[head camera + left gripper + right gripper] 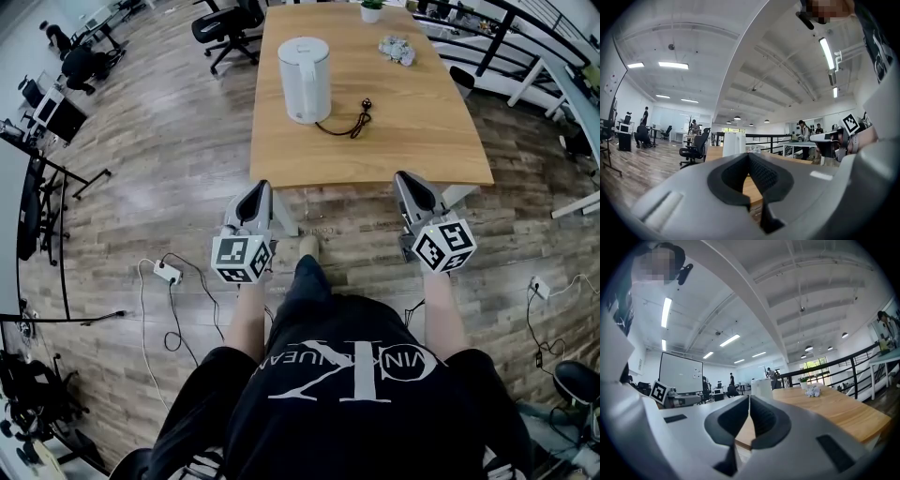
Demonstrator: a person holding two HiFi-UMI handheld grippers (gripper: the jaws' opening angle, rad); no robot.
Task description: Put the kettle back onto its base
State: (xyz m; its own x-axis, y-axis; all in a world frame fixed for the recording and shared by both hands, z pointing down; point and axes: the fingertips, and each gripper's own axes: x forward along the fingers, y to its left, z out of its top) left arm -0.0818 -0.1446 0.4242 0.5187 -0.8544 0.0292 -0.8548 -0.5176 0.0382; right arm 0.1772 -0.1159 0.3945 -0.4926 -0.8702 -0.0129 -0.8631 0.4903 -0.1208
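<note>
- Wood-plank floor (159, 159) runs through an open office, with black office chairs (230, 28) off the far left corner of the wooden table (403, 141)
- Our left gripper (261, 187) is held level just short of the table's near edge, jaws together on nothing, so we judge it is merely carried
- Well beyond both grippers, the white kettle (304, 80) stands upright on the table
- Its black cord (345, 124) trails loose from its foot, so the base is likely beneath it, though we cannot make one out separately
- Our right gripper (405, 178) mirrors the left: level, jaws closed, empty
</note>
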